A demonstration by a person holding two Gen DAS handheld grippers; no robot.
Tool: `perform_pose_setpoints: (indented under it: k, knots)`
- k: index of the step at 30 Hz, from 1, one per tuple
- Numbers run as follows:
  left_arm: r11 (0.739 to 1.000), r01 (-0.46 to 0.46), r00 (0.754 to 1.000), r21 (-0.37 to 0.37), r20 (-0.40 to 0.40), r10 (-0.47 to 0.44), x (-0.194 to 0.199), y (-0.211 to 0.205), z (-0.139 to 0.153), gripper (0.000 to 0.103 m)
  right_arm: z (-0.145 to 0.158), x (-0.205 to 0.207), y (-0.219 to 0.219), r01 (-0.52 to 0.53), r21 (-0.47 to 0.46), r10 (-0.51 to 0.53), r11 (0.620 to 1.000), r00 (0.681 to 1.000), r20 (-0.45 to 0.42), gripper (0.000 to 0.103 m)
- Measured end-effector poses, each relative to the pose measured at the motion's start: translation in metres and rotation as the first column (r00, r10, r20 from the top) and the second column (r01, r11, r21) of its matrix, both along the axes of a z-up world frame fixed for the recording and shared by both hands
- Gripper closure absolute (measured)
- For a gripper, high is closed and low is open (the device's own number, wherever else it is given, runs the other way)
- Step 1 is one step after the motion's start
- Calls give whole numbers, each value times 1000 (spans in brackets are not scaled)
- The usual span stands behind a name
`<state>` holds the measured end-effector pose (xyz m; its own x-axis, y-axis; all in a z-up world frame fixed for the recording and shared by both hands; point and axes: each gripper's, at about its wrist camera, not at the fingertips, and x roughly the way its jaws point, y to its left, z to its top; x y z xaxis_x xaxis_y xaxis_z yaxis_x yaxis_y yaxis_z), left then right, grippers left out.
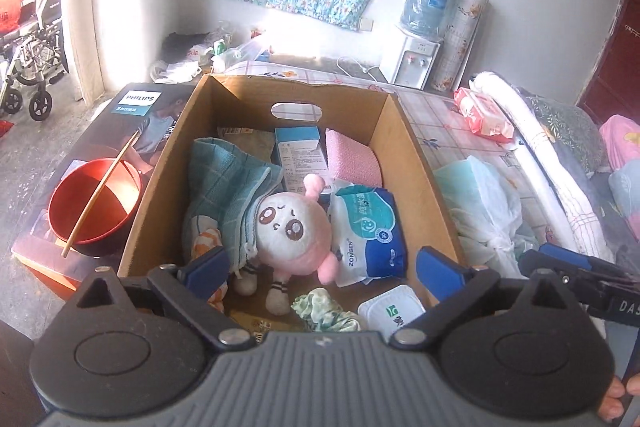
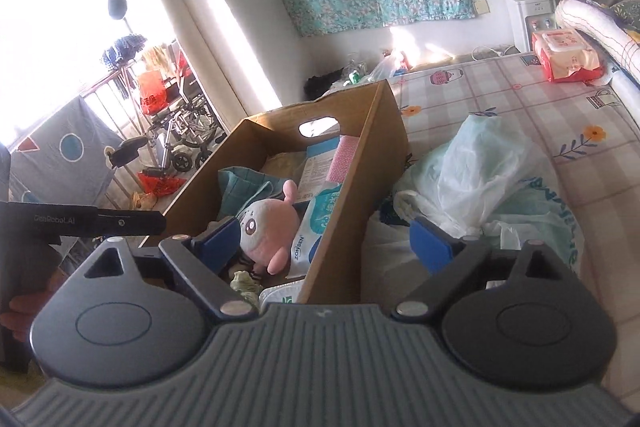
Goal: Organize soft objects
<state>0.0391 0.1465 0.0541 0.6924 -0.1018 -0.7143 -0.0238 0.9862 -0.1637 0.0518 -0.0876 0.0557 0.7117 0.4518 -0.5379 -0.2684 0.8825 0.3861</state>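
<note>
The cardboard box (image 1: 404, 147) on the bed (image 2: 520, 107) already holds the plush toy (image 1: 294, 227), a teal towel (image 1: 228, 183) and tissue packs (image 1: 368, 227). Both the left gripper (image 1: 320, 263) and right gripper (image 2: 324, 239) are spread apart, empty. Plastic bags (image 2: 480, 163) beside the box probably remain.

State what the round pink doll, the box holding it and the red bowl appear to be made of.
Doll: plush fabric, fuzzy matte surface, stitched face.
Box: brown corrugated cardboard, matte, die-cut handle slot.
Red bowl: probably plastic or lacquer, smooth with a slight sheen.
</note>
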Motion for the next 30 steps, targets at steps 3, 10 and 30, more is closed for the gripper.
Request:
perform_pose_setpoints:
  k: [3,10,30]
  knots:
    - [998,24,999,-65,24,-22,-12,-18,-6,0,-4,-10,-4,27,-23,-27,999,1000,0,2]
    - [1000,-20,1000,4,-6,20,-26,-55,-21,0,-6,-28,-18,88,-70,-87,994,996,16,1]
    - [974,-144,989,177,8,145,-39,-68,-25,0,-3,-39,-12,128,-155,-134,980,991,-26,1]
